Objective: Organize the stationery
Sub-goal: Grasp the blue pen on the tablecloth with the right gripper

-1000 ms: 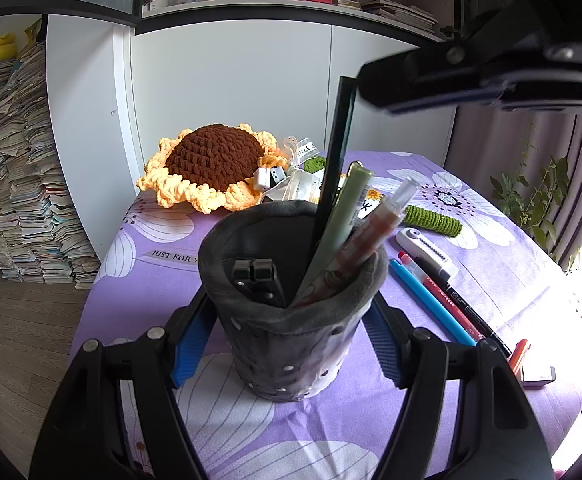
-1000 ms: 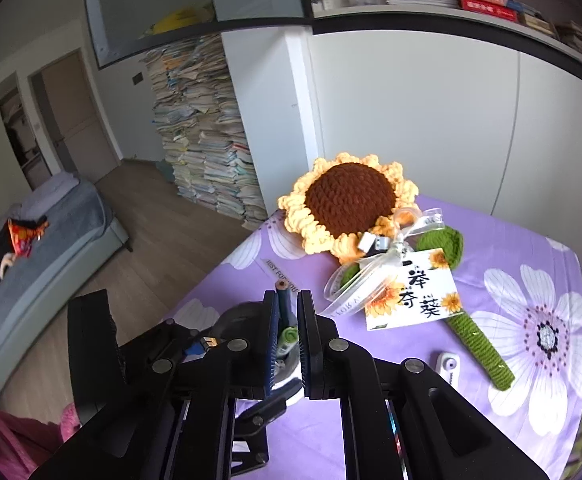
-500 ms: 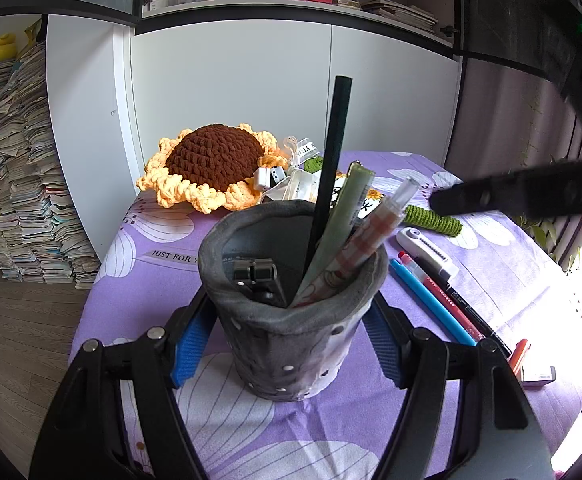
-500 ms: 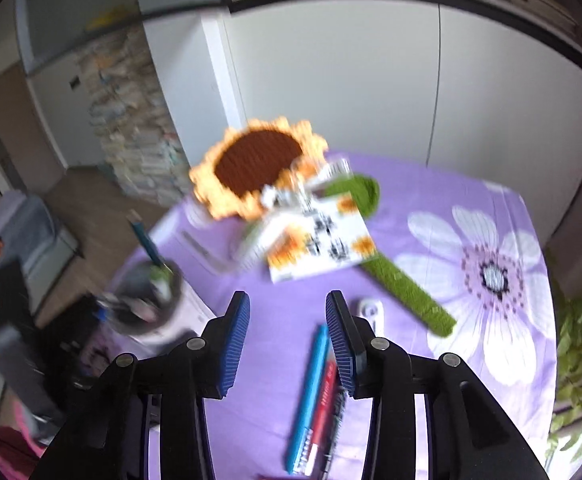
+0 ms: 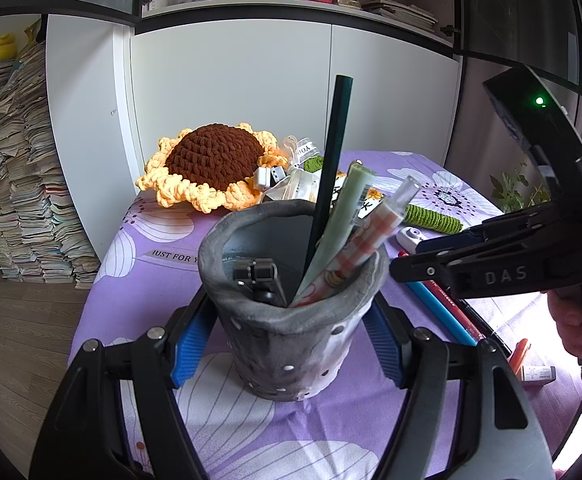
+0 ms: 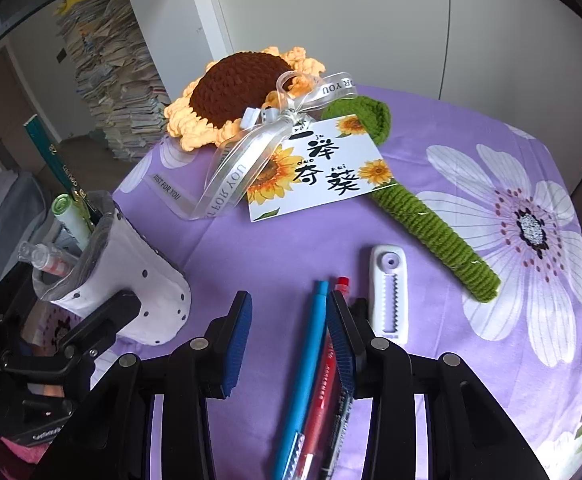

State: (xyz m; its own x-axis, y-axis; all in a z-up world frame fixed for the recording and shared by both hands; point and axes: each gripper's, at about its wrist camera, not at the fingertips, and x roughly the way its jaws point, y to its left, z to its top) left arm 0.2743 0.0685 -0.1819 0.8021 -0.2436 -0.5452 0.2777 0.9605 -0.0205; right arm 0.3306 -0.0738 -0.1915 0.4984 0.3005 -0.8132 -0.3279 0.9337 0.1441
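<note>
Straddling, seemingly untouched, blue pen [image 6: 309, 356]

purple floral tablecloth [image 6: 283, 248], blue pen [image 6: 311, 344]

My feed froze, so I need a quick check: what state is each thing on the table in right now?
Pen holder: upright, clamped by left hand-held gripper.
Right hand-held gripper: open, empty, over the blue pen.
Blue pen: lying flat, not held.
Red pen: lying flat beside it.
Correction tape: lying flat, untouched.

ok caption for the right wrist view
Open right tongs poised over a blue pen lying on the purple floral tablecloth.
</note>
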